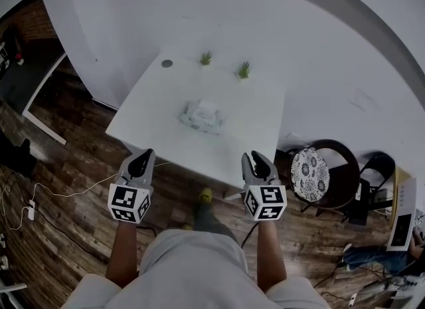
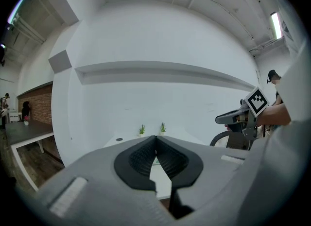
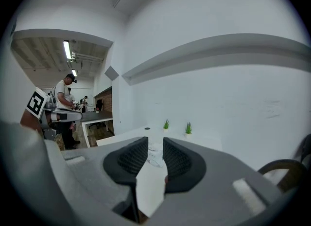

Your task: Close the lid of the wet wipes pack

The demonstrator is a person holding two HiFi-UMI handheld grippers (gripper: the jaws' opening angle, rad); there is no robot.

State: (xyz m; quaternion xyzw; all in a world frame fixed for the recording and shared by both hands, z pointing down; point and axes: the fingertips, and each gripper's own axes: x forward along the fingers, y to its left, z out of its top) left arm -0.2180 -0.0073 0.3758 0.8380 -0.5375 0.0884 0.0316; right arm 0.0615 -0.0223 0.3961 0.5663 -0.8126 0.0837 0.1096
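Currently, by item:

1. Desk: white, rectangular, set on a dark wood floor beside a white wall.
2. Pack: white, wet wipes, lying flat about mid-desk, slightly toward the left edge, touched by neither tool. Lid state too small to tell from the head view. Also glimpsed in the right gripper view, far beyond the jaw gap.
3. Left tool: held out by the near left corner of the desk, well apart from the pack. Jaws pressed together at the tips in its own view, nothing between them. Marker cube at the rear, forearm behind.
4. Right tool: held out by the near edge toward the near right corner, level with the left tool and well apart from it. Jaws spread, a clear gap between the dark ribbed pads, nothing gripped.
5. Plants: two small green tufts in white pots, standing along the far edge, near each other.
6. Disc: small, dark, round, flat at the far left corner.
7. Chair: dark frame, round patterned seat cushion, on the floor just off the right edge.
8. Cable: pale, trailing over the floor left of the desk.
9. Shoe: yellowish toe, on the floor below the near edge.
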